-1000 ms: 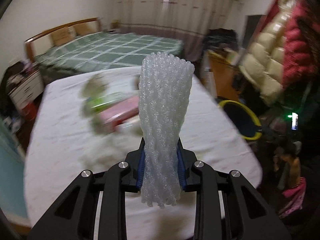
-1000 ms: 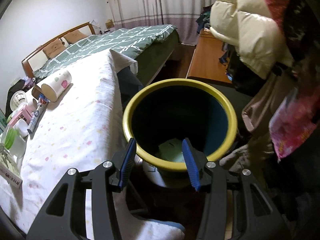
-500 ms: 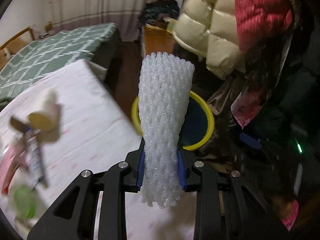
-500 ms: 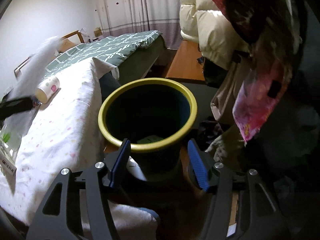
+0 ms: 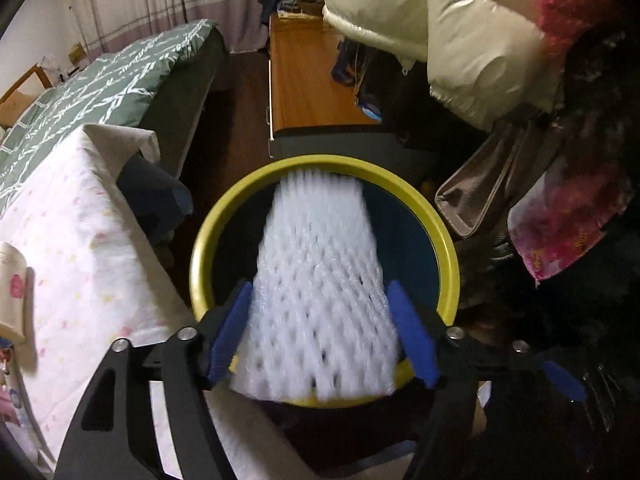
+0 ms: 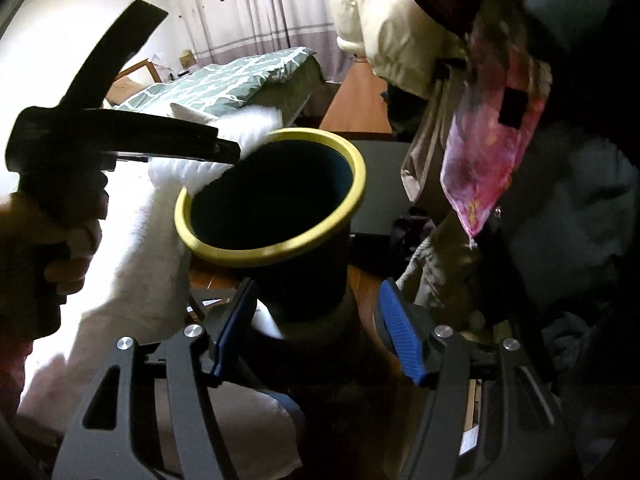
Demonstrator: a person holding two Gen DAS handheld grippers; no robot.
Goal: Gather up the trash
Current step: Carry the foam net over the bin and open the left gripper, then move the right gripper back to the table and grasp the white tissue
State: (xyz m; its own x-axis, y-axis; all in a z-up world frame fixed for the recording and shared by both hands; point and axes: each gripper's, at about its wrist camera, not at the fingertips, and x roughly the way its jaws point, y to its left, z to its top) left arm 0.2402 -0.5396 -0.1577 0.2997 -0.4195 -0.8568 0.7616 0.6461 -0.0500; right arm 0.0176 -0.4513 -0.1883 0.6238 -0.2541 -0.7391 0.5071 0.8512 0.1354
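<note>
A white foam net sleeve (image 5: 320,280) lies between the jaws of my left gripper (image 5: 319,287), right above the mouth of the dark bin with a yellow rim (image 5: 440,232). The jaws are opening; the blurred sleeve has spread out and the blue pads no longer squeeze it. In the right wrist view a person's hand (image 6: 60,248) holds the left gripper at the bin's left side, with the foam net sleeve (image 6: 256,124) at the yellow rim (image 6: 352,184). My right gripper (image 6: 318,286) sits low in front of the bin, its jaws opening with nothing between them.
A table with a white dotted cloth (image 5: 80,260) stands left of the bin, a lying cup (image 5: 12,280) at its edge. Behind are a green bed (image 5: 100,80) and a wooden cabinet (image 5: 312,92). A cream puffer jacket (image 5: 460,40) and pink cloth (image 5: 560,232) hang close on the right.
The left gripper swung from above the table to over the bin and tilted down; its jaws spread and the squeezed foam sleeve widened. The right gripper's jaws opened wider and it drew back slightly.
</note>
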